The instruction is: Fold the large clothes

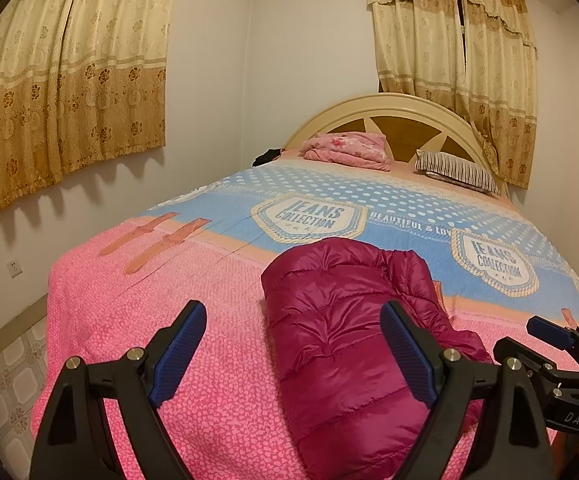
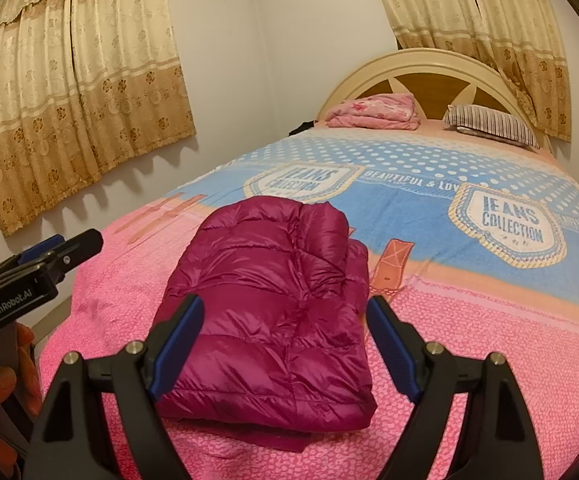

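Folded jacket (image 2: pixel 265 312) on bed (image 2: pixel 469 340): puffy, light, slippery. Both jaws wide open, empty. Best pinched at thick folded edge.

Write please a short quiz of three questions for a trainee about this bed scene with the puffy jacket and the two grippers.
1. True or false: the magenta down jacket lies folded on the bedspread.
2. Multiple choice: what does the left gripper hold? A) the jacket B) the striped pillow C) nothing
3. Fill in: near the headboard, beside the striped pillow, lies a folded ____ blanket.

Key
1. True.
2. C; its jaws stand open, as do those of the right gripper.
3. Pink.
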Motion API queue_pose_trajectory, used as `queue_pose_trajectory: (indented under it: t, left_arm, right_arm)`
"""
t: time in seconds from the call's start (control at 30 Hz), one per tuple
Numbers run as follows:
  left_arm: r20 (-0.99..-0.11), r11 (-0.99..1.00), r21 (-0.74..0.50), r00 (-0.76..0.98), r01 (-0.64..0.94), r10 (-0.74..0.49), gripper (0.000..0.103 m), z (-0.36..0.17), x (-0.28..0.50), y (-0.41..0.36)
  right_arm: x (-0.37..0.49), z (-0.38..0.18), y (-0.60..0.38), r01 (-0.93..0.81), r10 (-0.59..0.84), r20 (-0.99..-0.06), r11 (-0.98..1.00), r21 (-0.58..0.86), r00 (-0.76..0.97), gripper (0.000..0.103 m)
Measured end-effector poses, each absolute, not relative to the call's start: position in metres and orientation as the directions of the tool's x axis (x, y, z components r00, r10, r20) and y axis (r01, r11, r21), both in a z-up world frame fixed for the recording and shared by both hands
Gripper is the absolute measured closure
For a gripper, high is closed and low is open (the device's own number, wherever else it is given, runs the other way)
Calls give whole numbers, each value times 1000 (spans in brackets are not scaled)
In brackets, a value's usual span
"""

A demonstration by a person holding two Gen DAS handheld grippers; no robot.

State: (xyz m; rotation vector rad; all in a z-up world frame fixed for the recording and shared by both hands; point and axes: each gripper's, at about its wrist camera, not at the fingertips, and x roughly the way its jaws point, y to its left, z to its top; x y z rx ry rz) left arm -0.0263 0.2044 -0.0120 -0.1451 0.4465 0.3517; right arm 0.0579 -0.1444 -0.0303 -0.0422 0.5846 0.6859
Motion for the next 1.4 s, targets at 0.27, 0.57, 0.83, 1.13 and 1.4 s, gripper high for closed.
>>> queue_pose_trajectory:
  t: [0.27,0.57,0.83,1.13,1.4]
  left_arm:
    - [-459,911,-41,818,-410,348,14,-16,-24,210]
    - [-474,901,8,792,-434,385,14,-21,-20,202]
    - [-462,883,28,777,-468,427,14,-20,-20,201]
    - [-475,896,1,789,-443,390,14,-25,-18,202]
    - [-447,905,9,807,-426,385,12,-25,-20,195]
  right_arm:
    - [58,-32,-146,-612,586,-526,777,149,617,17]
    - [55,-37,-144,-637,598,-539,758,140,593,17]
    - [53,-37,-144,-649,607,-537,748,138,586,17]
    - [51,-39,-145,-653,609,-543,745,140,579,17]
    - [52,-41,-146,-650,606,-546,747,141,578,17]
